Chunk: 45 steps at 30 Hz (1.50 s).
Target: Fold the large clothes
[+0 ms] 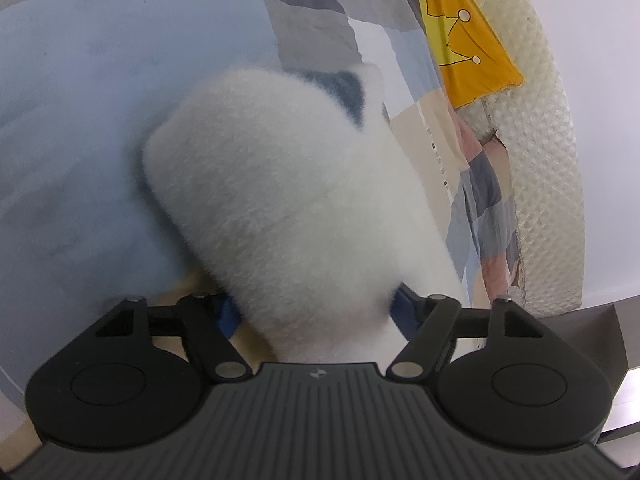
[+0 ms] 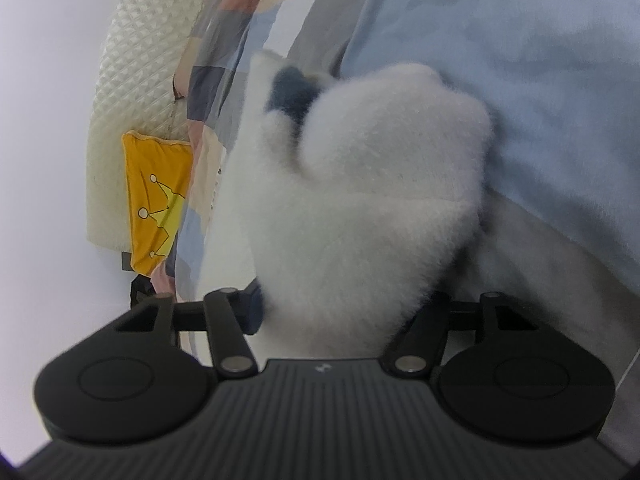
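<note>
Bed: a pale blue sheet [image 1: 68, 128] covers most of the surface in both wrist views; a patchwork quilt [image 1: 304, 12] of grey, beige, pink and blue blocks lies along one side of it.
Headboard: a cream, diamond-quilted padded edge [image 1: 548, 160] curves along the border of the bed, against a plain white wall.
Cushion: a yellow cushion [image 1: 460, 40] with a crown drawing leans against the headboard, next to the quilt.
Garment: a fluffy white garment [image 1: 288, 200] with a dark blue patch near its far end hangs bunched in front of both cameras, above the blue sheet and quilt; its near end runs down between the fingers of each claw.
Left claw: the left claw [image 1: 316, 316] is closed on the white garment, the fleece filling the gap between its blue pads.
Right claw: the right claw [image 2: 340, 312] also pinches the same garment, the fabric bulging out ahead of its fingers.
</note>
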### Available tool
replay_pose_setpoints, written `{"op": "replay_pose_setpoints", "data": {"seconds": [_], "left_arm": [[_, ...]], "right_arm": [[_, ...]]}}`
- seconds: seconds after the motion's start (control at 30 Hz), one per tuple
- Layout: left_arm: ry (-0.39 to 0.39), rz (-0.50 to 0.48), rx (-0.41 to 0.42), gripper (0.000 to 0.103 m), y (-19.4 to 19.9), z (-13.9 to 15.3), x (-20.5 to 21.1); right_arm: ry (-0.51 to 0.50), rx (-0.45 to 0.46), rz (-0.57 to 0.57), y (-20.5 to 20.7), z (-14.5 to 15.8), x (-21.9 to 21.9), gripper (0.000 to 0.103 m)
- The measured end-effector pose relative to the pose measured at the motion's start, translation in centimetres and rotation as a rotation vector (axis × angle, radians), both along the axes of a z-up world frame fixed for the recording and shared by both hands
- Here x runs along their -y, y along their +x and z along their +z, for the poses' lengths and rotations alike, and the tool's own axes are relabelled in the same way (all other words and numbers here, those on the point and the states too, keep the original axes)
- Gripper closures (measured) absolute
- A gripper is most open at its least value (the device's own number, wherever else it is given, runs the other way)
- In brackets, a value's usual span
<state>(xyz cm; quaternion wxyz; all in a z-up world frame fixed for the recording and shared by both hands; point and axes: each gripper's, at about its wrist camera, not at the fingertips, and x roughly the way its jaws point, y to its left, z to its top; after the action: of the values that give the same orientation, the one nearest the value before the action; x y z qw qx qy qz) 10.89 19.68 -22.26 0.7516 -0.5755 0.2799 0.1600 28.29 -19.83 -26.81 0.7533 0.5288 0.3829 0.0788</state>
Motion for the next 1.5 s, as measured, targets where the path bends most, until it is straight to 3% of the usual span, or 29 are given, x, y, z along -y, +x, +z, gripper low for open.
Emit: {"op": "replay_pose_setpoints", "data": {"seconds": [0.27,0.63,0.87,1.07,1.23,1.3,1.37,1.4,1.5], "left_arm": [[0.088,-0.014,0.016,0.050,0.1,1.7,0.5],[0.293,-0.112,0.118,0.056,1.7,8.3,1.6],[0.323,-0.204,0.136,0.064,5.8,11.5,4.0],[0.300,-0.294,0.172,0.069,11.5,13.4,7.2],[0.266,-0.349,0.203,0.082,16.6,14.4,10.7],[0.312,-0.364,0.162,0.083,18.1,14.6,12.3],[0.390,-0.392,0.125,0.083,18.9,14.2,13.5],[0.392,-0.403,0.111,0.083,19.1,13.7,13.5],[0.295,-0.380,0.086,0.083,18.1,11.4,12.0]], "right_arm": [[-0.152,0.084,0.063,0.3,2.9,-1.1,0.065],[-0.032,0.158,0.124,1.4,6.2,1.4,0.072],[-0.044,0.222,0.147,2.4,9.7,4.4,0.075],[-0.042,0.271,0.098,4.1,12.1,8.4,0.078],[-0.104,0.305,0.046,6.8,13.5,12.4,0.084],[-0.114,0.288,0.043,7.9,12.8,13.7,0.084],[-0.045,0.244,0.063,8.6,10.8,14.6,0.086],[-0.036,0.228,0.073,8.7,10.1,14.7,0.086],[-0.032,0.201,0.101,8.3,8.8,14.4,0.086]]}}
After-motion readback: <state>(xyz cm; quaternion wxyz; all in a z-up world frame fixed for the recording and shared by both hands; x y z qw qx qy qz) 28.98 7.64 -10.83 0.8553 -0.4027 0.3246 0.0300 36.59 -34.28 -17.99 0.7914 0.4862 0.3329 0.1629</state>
